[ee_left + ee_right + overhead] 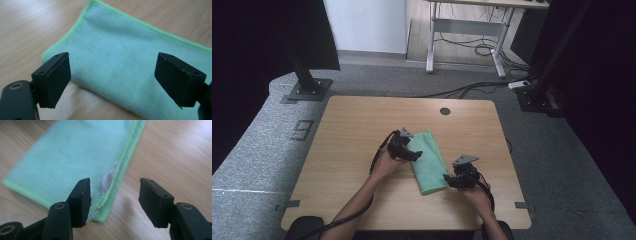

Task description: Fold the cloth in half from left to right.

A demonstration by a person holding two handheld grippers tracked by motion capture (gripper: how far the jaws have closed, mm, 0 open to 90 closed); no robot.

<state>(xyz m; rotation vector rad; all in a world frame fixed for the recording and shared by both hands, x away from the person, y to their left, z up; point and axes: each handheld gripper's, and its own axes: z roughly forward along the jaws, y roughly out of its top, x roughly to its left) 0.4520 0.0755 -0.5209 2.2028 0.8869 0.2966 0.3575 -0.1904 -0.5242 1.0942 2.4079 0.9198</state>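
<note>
Your right gripper (113, 200) has its jaws apart, straddling the near corner of the cloth (75, 157); that view also picks up a small white tag (108, 180) tucked in the stitched hem, which you can't make out from the high view. From up there, the cloth (428, 161) lies folded on the table (352, 125), between both hands. Your left gripper (112, 75) is spread wide too, gripping nothing, over the cloth's (125, 57) left edge.
</note>
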